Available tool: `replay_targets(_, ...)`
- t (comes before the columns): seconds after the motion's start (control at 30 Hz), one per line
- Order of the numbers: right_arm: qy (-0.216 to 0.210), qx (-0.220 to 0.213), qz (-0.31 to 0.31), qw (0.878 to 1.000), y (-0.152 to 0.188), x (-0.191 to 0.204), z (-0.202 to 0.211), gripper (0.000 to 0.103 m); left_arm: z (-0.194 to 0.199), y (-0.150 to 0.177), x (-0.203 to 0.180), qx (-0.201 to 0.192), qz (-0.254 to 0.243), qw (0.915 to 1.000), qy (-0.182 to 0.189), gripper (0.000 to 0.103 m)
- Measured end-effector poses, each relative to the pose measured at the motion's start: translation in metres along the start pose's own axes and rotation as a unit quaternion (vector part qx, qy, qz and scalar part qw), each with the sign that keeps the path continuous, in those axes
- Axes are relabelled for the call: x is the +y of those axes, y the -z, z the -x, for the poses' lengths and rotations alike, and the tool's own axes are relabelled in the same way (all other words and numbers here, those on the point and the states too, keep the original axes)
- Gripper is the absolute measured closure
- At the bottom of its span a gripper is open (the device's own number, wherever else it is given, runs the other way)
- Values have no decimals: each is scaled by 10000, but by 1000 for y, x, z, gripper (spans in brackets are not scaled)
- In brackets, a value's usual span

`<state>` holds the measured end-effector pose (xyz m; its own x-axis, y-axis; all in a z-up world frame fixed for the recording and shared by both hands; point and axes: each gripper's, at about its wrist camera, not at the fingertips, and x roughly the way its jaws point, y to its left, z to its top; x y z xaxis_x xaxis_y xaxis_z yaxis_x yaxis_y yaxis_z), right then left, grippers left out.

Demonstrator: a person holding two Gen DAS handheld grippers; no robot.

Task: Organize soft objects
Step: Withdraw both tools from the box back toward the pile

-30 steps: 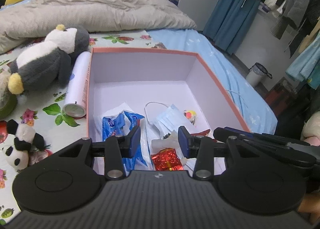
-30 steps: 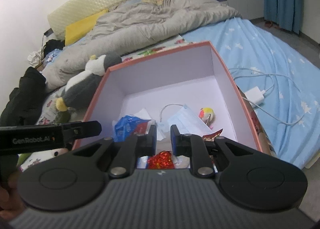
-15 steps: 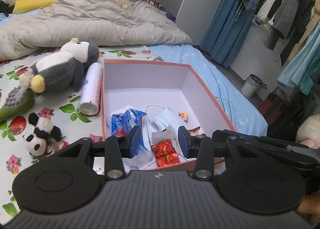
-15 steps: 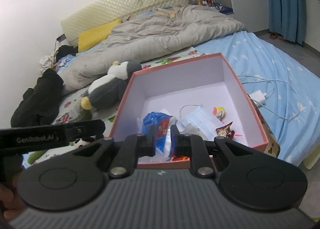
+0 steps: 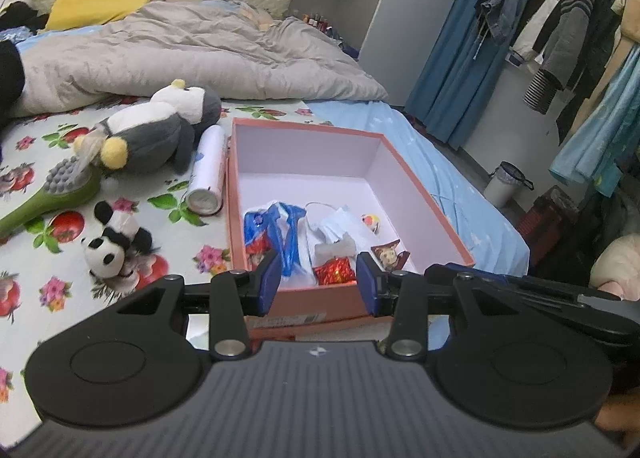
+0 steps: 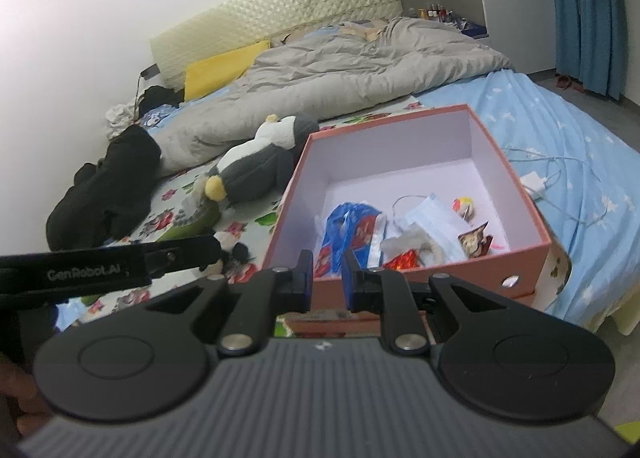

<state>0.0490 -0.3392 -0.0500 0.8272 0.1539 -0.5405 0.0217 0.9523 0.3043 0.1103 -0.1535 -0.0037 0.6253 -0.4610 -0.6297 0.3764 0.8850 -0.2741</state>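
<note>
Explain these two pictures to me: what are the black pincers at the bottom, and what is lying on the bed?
Each picture comes from a camera on a hand-held pincer tool; a person carries one in each hand. The left gripper stands open and the right gripper shows a narrow gap; both are empty. On the bed, an open pink box holds a blue packet, a face mask and a red wrapper. Beside it lie a penguin plush, a small panda plush, a white can and a green brush.

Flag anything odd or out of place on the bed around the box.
Two plush toys, the penguin and the small panda, lie outside the box on the floral sheet. A spray can and a green brush lie tipped beside them.
</note>
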Motion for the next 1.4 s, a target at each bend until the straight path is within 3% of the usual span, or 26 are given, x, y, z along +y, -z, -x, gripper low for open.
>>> replay_targets(0.5, -309, 159, 293, 9990, 35, 32, 8, 84, 47, 37, 28, -231, 235, 9988, -367, 56)
replay_targets(0.7, -593, 190, 497, 9968, 50, 59, 3, 84, 75, 60, 50, -386, 394, 9969, -560, 56)
replay_targets(0.8, -937, 238, 593, 9935, 58, 77, 2, 84, 96, 71, 60, -424, 474, 9958, -653, 56)
replay_targets(1.03, -1085, 410, 897, 9892, 80, 110, -3, 84, 129, 96, 91, -566, 733, 9920, -854, 56)
replay_targets(1.2, -1207, 534, 911, 9871, 93, 124, -17, 84, 132, 107, 117, -401, 793, 9905, -1047, 56)
replay_targets(1.4, -1261, 786, 644, 9868, 96, 135, -59, 84, 108, 83, 147, -161, 343, 9904, -1328, 51)
